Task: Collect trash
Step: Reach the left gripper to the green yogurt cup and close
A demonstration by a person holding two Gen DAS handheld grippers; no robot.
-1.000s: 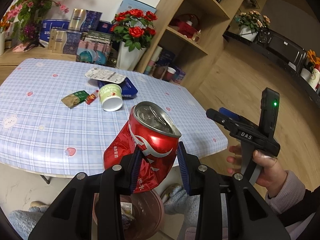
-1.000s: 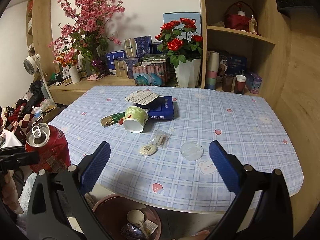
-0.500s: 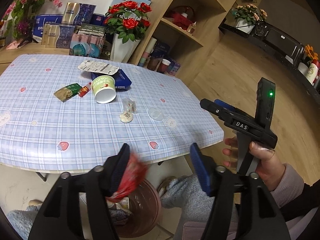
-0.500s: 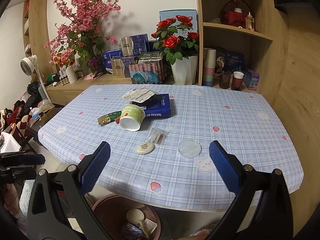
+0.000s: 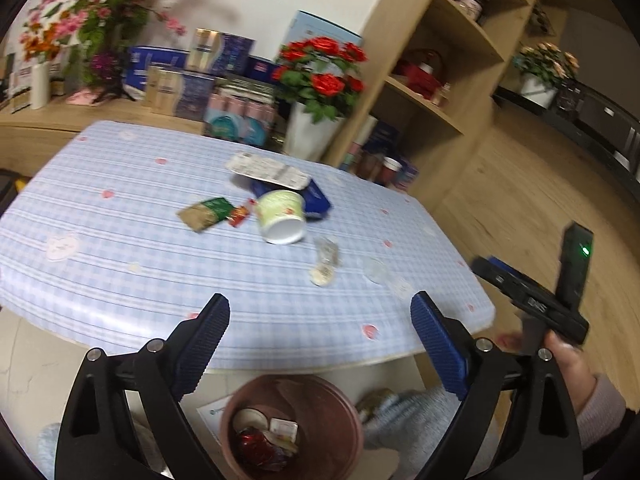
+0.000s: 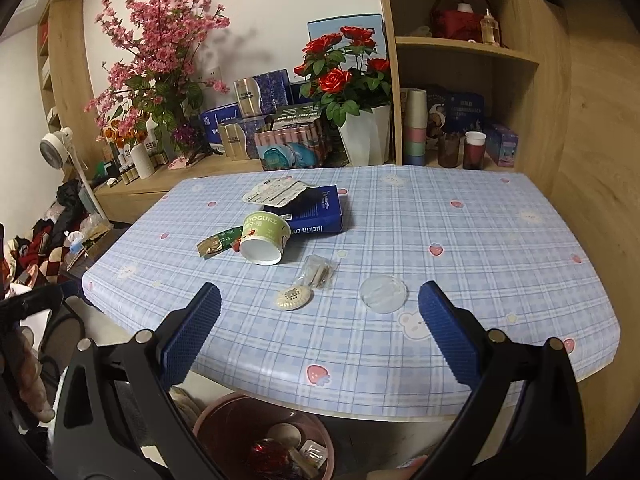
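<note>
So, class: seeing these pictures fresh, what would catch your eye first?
Probably the tipped yogurt cup mid-table, leaning against a blue box, with wrappers scattered around it. Then the pink bin on the floor below the table edge, a crushed red can inside.

A glossy blue-checked plastic cloth covers the tabletop (image 6: pixel 460 248). The pale green paper yogurt cup (image 6: pixel 265 238) looks matt, the round clear plastic lid (image 6: pixel 383 293) shiny, the crushed red metal can (image 5: pixel 256 442) glossy, the brown plastic bin (image 5: pixel 340 412) smooth.
</note>
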